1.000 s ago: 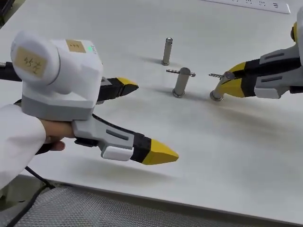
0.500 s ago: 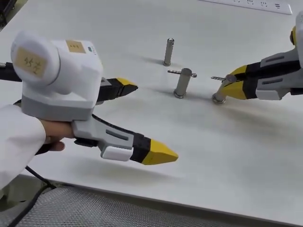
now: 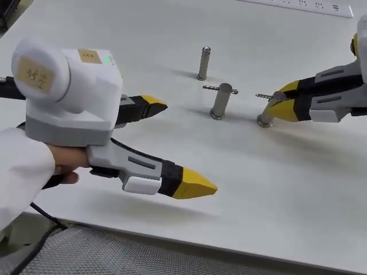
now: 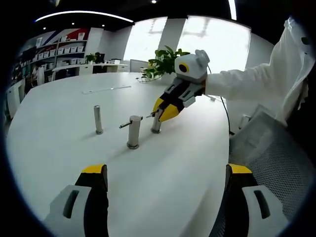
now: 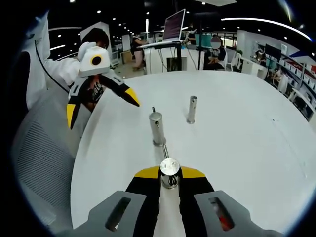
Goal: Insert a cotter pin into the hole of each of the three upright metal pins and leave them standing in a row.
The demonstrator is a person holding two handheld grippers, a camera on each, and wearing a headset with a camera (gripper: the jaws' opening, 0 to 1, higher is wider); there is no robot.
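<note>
Three metal pins stand on the white table point(image 3: 269, 189). The far pin point(image 3: 203, 62) point(image 4: 98, 119) point(image 5: 191, 109) is bare. A cotter pin point(image 3: 213, 88) point(image 4: 124, 124) crosses the top of the middle pin point(image 3: 220, 102) point(image 4: 133, 132) point(image 5: 157, 127). My right gripper point(image 3: 282, 102) point(image 4: 165, 111) point(image 5: 170, 177) is shut on a second cotter pin point(image 3: 262, 95) point(image 5: 165, 149) at the top of the nearest pin point(image 3: 266, 113) point(image 5: 170, 167) point(image 4: 156, 123), which leans a little; the cotter pin's tip pokes out the far side. My left gripper point(image 3: 178, 145) point(image 4: 165, 175) point(image 5: 102, 106) stands wide open, holding nothing, well left of the row.
A white power strip point(image 3: 304, 6) lies at the table's far edge. A grey mesh chair point(image 3: 114, 252) sits below the near edge. A white sleeve point(image 3: 17, 172) shows at the left. Far off in the right gripper view are desks and people.
My right gripper and the nearest pin's top have edged slightly right and down. The left gripper has stayed put and open.
</note>
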